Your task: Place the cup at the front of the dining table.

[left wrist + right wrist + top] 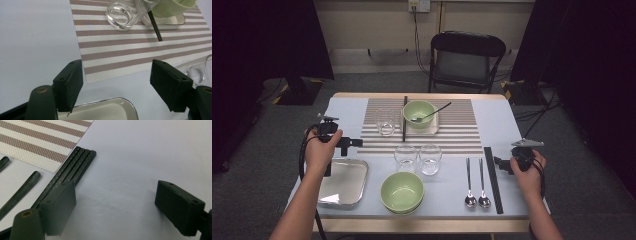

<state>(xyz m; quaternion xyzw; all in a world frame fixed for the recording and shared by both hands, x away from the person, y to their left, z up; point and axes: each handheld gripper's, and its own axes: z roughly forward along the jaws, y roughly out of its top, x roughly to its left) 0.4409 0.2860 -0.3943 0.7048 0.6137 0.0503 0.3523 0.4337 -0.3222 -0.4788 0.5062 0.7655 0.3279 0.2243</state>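
Left gripper (116, 82): fingers spread wide, empty, above shiny rectangular metal tray (110, 110), its corner cut off below.
Right gripper (117, 207): fingers apart, empty, just beside textured black chopsticks (75, 167).
Clear glass tumbler (120, 12): top cropped away.
Counter (150, 150): smooth pale blue.

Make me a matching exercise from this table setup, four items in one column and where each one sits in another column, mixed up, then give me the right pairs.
Items:
1. metal tray
2. two spoons
3. black chopsticks
4. bowl with a utensil in it

Places:
A. on the striped placemat
B. near the left gripper, at the table's near left
C. closest to the right gripper
D. between the near green bowl and the chopsticks

Pairs: 1-B, 2-D, 3-C, 4-A
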